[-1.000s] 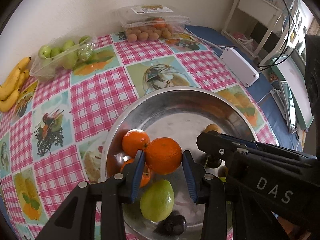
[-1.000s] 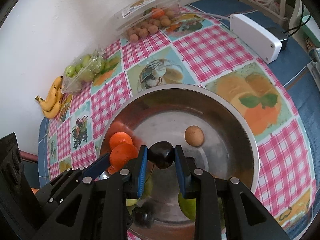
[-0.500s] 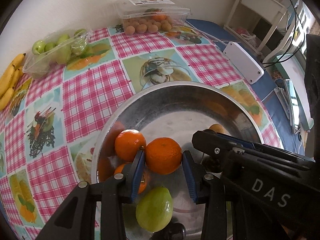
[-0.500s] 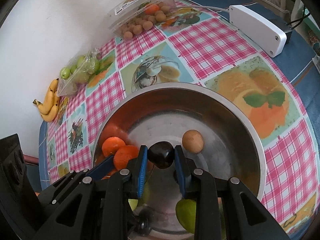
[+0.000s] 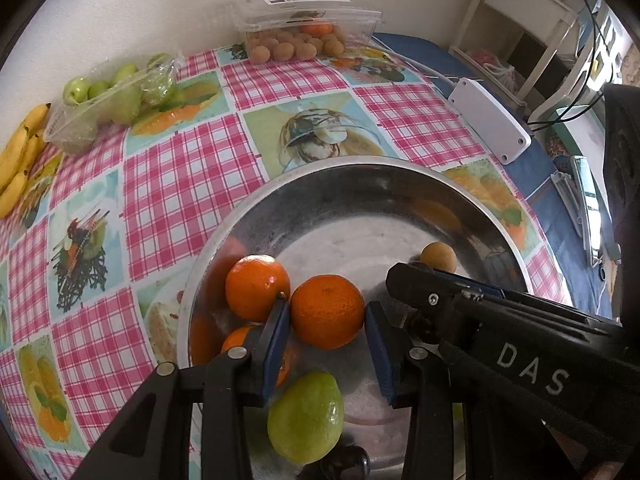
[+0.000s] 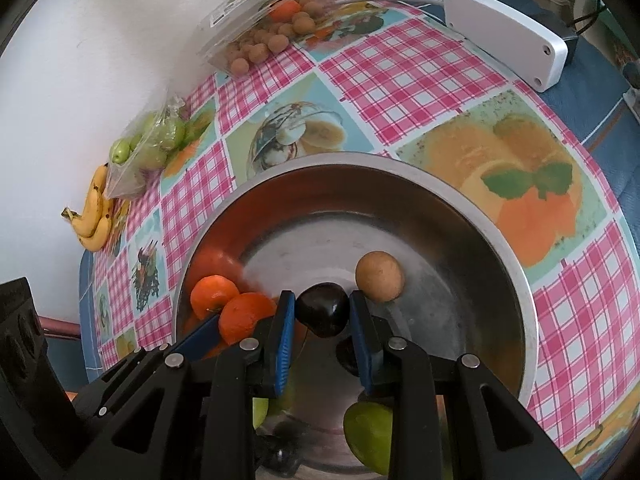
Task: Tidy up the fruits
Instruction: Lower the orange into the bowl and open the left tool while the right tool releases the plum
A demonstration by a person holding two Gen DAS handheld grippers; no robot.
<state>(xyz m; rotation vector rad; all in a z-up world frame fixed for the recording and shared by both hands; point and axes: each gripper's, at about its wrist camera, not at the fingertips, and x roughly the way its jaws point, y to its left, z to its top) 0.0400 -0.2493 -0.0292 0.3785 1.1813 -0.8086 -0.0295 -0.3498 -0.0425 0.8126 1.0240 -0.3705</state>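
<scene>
An orange [image 5: 327, 312] is clamped by the left gripper [image 5: 326, 344]. A dark plum [image 6: 322, 309] is pinched by the right gripper [image 6: 322, 332]. Both are likely soft-skinned and best held lightly across the middle.

The left claw [image 5: 326, 312] points steeply down over the metal bowl [image 5: 400, 168], its blue pads pressed on an orange [image 5: 327, 311]. The right claw [image 6: 322, 310], just beside it over the same bowl, pinches a dark plum [image 6: 323, 309] between its pads.
</scene>
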